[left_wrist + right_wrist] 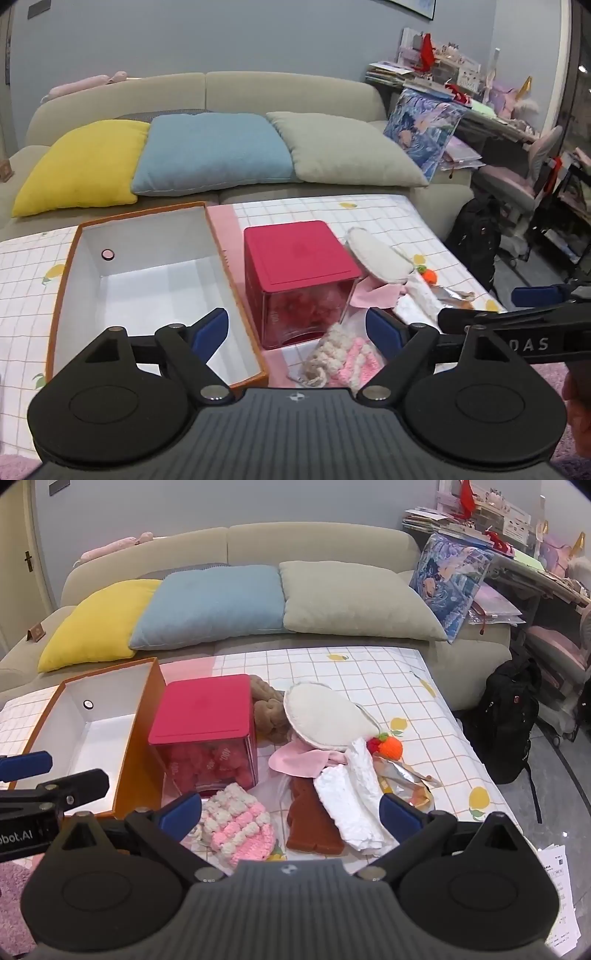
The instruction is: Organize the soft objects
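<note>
Both tools hang open and empty above the near edge of the bench [369, 672]: the left tool [295, 328] over the gap between the orange box [236, 258] and the red-lidded clear cube [299, 254], the right tool [291, 808] over the heap of soft things.

The soft things lie to the right of the cube. The pink-and-white crocheted piece [240, 827] is nearest, just below the cube's front. Right of it lie a brown bear-shaped sponge [310, 823] and a white ribbed cloth [354, 797] overlapping its edge. Farther back are a pink cloth [299, 760], a white oval pad [325, 716], an orange knitted ball [391, 747] and a brown plush [269, 712] behind the cube.

The likely trouble is the overlap. A pinch on the white cloth may drag the sponge or the crinkled foil wrapper [402, 775] along. The crochet sits in a clear bag, which may slip in the grip. The tools hang close together, so reaching for the same spot risks a knock.
</note>
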Demonstrator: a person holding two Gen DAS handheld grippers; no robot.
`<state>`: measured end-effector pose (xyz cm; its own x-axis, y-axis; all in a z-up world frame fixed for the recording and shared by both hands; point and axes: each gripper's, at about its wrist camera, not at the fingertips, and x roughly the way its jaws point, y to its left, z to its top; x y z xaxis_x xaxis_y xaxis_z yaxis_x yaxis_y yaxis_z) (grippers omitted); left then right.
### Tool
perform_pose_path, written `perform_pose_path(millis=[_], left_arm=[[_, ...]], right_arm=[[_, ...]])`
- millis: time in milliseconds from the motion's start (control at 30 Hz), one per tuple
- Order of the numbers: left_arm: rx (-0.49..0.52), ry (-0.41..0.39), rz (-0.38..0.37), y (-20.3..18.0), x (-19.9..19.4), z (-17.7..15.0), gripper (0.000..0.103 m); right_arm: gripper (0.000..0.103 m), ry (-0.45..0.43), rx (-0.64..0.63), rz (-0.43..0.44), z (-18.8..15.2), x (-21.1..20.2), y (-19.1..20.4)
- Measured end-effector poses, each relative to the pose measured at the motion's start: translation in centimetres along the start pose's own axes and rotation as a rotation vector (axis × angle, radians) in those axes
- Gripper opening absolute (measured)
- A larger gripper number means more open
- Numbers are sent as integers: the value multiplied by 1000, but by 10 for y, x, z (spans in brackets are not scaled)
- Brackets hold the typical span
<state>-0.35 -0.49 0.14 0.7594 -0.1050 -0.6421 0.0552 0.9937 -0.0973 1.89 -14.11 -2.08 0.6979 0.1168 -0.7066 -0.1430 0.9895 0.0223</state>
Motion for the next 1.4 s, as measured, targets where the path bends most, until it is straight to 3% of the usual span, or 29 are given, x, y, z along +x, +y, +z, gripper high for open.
perform_pose_path(millis=[400,833,1400], left_arm=[[-18,10,11,4,0,1,96],[-5,3,20,4,-2,1,86],[-7,-20,-12,5,-5,1,85]], right_arm=[[100,1,-32,-10,-1,-1,5],[100,5,-67,-19,-3,-1,11],[100,14,-78,-24,-4,0,14]])
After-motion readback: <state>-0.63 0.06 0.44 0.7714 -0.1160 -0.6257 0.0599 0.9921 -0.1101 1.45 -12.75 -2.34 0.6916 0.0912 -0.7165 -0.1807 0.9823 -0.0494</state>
